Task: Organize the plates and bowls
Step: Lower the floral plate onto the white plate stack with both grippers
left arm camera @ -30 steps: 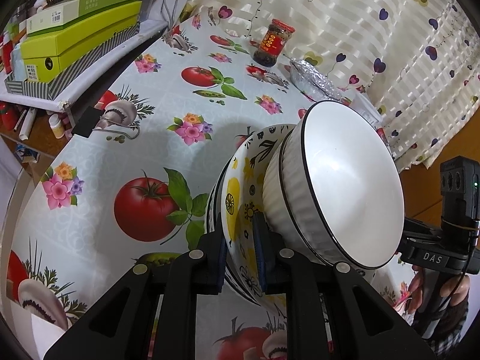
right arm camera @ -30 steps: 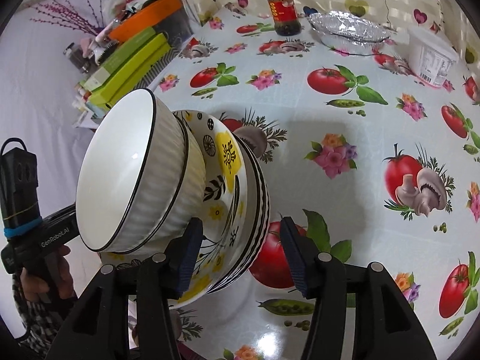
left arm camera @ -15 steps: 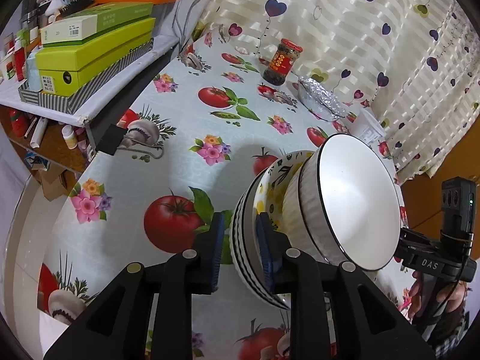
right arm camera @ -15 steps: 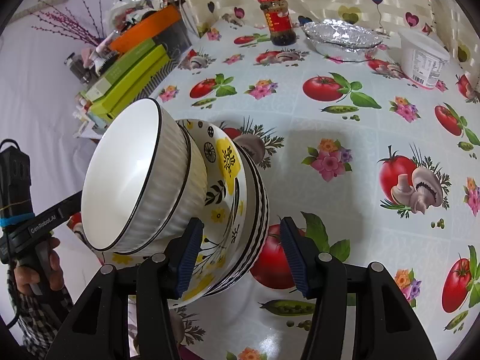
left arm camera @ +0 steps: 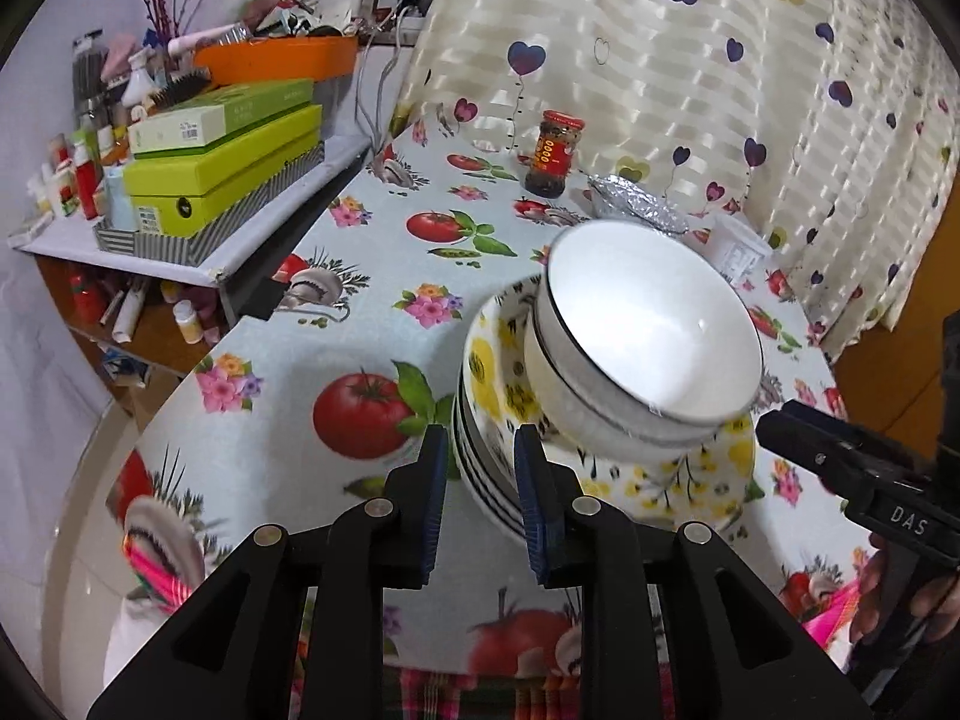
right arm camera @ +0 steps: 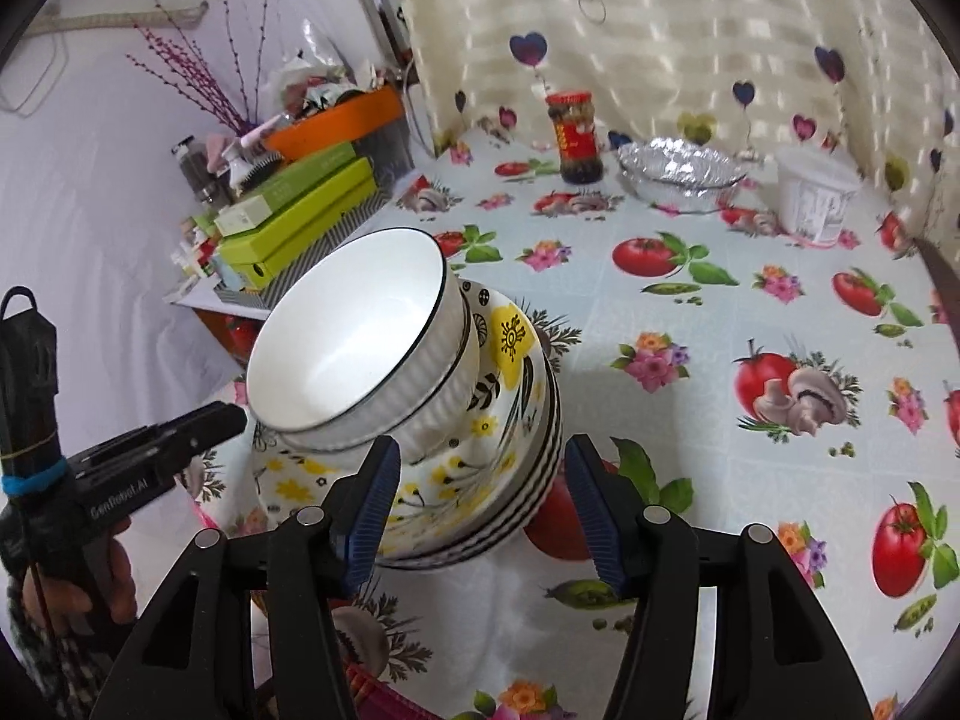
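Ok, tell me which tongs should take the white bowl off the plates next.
Right, probably. The right tongs gape wide, with the ribbed wall of the white bowl just ahead. The left tongs are open only narrowly, down at the rim of the plate stack, the bowl above them.

Right gripper (right arm camera: 477, 504) gapes wide beside the plates (right arm camera: 480, 480); white bowl (right arm camera: 360, 360) tilted atop them, seemingly untouched by its fingers.

In the right wrist view, the bowl (right arm camera: 354, 348) sits in the stack of plates (right arm camera: 480, 468) at frame centre-left on the desk (right arm camera: 720, 312). The jar (right arm camera: 579, 138), foil tray (right arm camera: 681, 171) and tub (right arm camera: 816, 198) stand behind in the upper right. The boxes (right arm camera: 294, 210) lie upper left on a shelf (right arm camera: 204, 300).
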The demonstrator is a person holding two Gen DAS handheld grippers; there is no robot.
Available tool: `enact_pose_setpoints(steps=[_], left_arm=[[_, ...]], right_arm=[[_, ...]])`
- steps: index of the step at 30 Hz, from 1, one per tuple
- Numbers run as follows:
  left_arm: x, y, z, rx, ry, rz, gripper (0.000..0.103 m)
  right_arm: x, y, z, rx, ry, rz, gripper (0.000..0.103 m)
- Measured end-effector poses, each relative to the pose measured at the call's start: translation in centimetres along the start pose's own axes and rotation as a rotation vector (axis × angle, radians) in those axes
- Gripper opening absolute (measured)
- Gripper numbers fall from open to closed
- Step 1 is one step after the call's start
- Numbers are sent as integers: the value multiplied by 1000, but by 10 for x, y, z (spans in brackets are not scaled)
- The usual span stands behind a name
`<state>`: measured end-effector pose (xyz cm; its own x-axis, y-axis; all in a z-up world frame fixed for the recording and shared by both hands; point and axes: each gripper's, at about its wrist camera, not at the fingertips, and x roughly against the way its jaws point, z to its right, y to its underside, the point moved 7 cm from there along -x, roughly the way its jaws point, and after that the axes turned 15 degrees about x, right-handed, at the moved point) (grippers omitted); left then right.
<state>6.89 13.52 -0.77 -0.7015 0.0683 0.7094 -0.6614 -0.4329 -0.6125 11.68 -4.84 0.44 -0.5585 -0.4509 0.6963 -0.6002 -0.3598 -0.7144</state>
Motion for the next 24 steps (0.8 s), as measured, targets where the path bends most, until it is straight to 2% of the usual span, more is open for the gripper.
enact_pose_setpoints(steps=[5, 8, 10, 14, 16, 20, 24], left_arm=[[11, 21, 6, 1, 7, 36, 24], [16, 34, 12, -32, -16, 67, 24], [18, 44, 15, -31, 3, 58, 24], [21, 61, 16, -71, -50, 98, 24], [19, 70, 15, -56, -35, 79, 24], [15, 83, 9, -50, -60, 79, 24], [7, 98, 4, -25, -60, 38, 24]], right_arm=[[16, 13, -11, 31, 47, 45, 58], [26, 18, -19, 62, 71, 67, 60], [32, 23, -24, 80, 91, 88, 62], [38, 36, -32, 104, 135, 97, 65], [38, 43, -36, 118, 155, 99, 66], [37, 57, -41, 131, 186, 102, 66], [30, 73, -44, 144, 204, 97, 66]])
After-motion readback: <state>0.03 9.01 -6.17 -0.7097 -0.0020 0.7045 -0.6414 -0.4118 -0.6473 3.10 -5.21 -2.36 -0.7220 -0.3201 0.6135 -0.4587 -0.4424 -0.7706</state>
